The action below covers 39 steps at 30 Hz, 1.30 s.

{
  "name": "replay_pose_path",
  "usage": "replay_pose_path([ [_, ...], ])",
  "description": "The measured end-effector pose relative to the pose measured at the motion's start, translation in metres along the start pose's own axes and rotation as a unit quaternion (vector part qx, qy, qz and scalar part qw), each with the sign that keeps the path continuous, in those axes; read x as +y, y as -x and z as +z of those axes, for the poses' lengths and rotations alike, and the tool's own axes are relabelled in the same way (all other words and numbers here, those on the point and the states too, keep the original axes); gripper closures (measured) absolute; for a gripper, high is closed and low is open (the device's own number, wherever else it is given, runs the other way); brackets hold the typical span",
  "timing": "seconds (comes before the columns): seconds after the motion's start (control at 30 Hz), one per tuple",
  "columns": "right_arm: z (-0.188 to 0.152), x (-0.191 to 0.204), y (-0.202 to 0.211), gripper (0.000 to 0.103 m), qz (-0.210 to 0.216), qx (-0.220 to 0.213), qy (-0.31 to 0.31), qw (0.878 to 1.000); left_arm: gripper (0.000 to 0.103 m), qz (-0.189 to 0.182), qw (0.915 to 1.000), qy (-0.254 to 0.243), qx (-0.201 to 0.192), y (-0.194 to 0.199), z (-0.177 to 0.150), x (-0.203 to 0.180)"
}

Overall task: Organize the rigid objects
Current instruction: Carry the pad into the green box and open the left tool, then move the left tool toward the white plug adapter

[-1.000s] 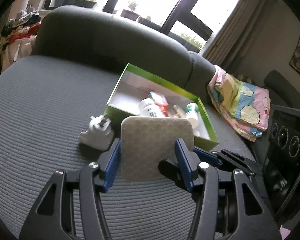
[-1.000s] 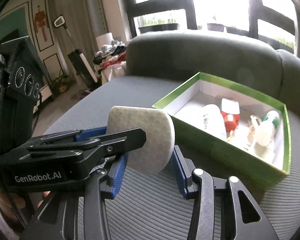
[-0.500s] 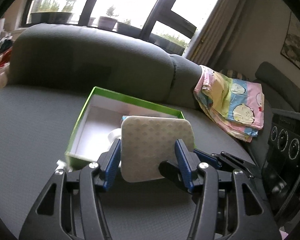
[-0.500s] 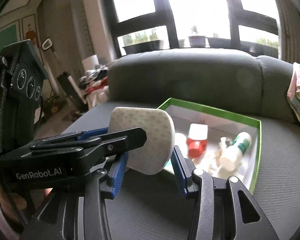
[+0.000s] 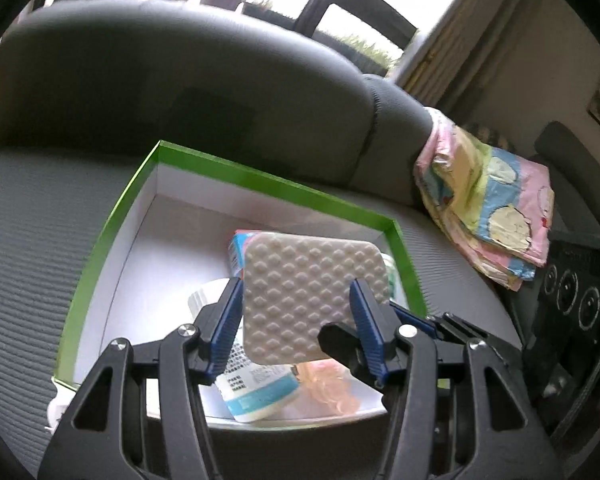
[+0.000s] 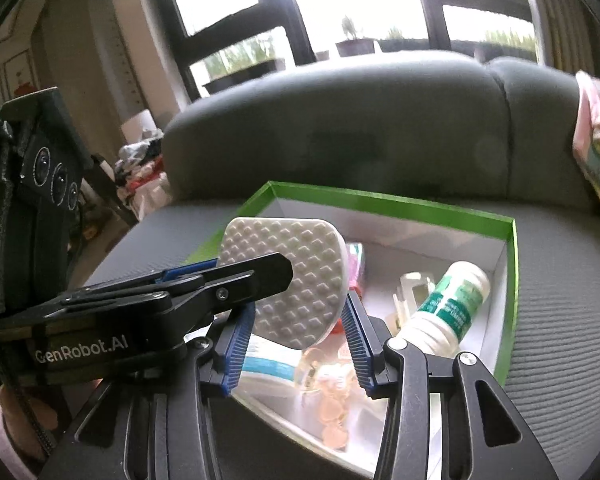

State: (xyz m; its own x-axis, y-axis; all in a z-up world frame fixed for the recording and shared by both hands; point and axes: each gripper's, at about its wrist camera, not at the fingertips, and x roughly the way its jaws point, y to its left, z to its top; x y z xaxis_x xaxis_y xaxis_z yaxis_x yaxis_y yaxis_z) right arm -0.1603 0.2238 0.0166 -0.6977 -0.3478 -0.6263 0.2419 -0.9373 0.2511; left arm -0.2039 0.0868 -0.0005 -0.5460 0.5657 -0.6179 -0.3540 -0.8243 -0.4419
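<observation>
Both grippers now over box (image 5: 260,178): left gripper (image 5: 296,316) fingers clamp pad (image 5: 314,300); right gripper (image 6: 296,326) fingers spread, empty. Drop next, likely.

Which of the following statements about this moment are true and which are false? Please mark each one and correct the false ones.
1. The left gripper holds a white textured pad. True.
2. The pad lies flat on the floor of the green-rimmed box. False: it is held above the box, between the blue fingers.
3. A white bottle with a green label lies inside the box. True.
4. The box stands on a wooden table. False: it rests on a grey sofa.
5. A colourful folded cloth lies on the sofa, outside the box. True.
6. The box holds nothing. False: several items lie in it.
</observation>
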Motion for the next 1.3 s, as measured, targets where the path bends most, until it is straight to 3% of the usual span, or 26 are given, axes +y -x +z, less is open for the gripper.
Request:
replay_pose_path([
  [0.03, -0.001, -0.001, -0.004, 0.056, -0.007, 0.004, -0.001, 1.000, 0.035, 0.004, 1.0000, 0.006, 0.003, -0.002, 0.000, 0.002],
  [0.07, -0.004, -0.001, -0.008, 0.056, -0.021, 0.009, 0.003, 1.000, 0.014, 0.010, 0.9999, 0.010, 0.003, -0.001, 0.000, 0.003],
  [0.1, -0.005, -0.001, -0.008, 0.054, -0.027, 0.009, 0.004, 1.000, 0.002, 0.019, 0.9997, 0.014, -0.001, 0.002, -0.001, 0.004],
  [0.4, -0.014, -0.001, 0.019, 0.054, -0.064, -0.005, 0.007, 0.998, 0.001, 0.110, 0.9925, 0.003, -0.052, 0.054, -0.005, 0.008],
  [0.7, -0.034, 0.030, 0.059, 0.054, -0.063, -0.014, 0.027, 0.998, 0.001, 0.160, 0.9846, -0.019, -0.069, 0.106, -0.042, 0.009],
  [0.87, -0.048, 0.049, 0.070, 0.054, -0.046, -0.008, 0.032, 0.998, 0.001, 0.199, 0.9770, -0.025, -0.072, 0.131, -0.067, 0.014],
  [1.07, -0.068, 0.068, 0.073, 0.054, -0.025, 0.004, 0.033, 0.999, 0.001, 0.232, 0.9691, 0.018, -0.081, 0.163, -0.094, 0.045],
  [1.3, -0.083, 0.084, 0.067, 0.054, 0.048, 0.012, 0.021, 0.999, 0.001, 0.269, 0.9602, 0.029, -0.069, 0.165, -0.102, 0.079],
])
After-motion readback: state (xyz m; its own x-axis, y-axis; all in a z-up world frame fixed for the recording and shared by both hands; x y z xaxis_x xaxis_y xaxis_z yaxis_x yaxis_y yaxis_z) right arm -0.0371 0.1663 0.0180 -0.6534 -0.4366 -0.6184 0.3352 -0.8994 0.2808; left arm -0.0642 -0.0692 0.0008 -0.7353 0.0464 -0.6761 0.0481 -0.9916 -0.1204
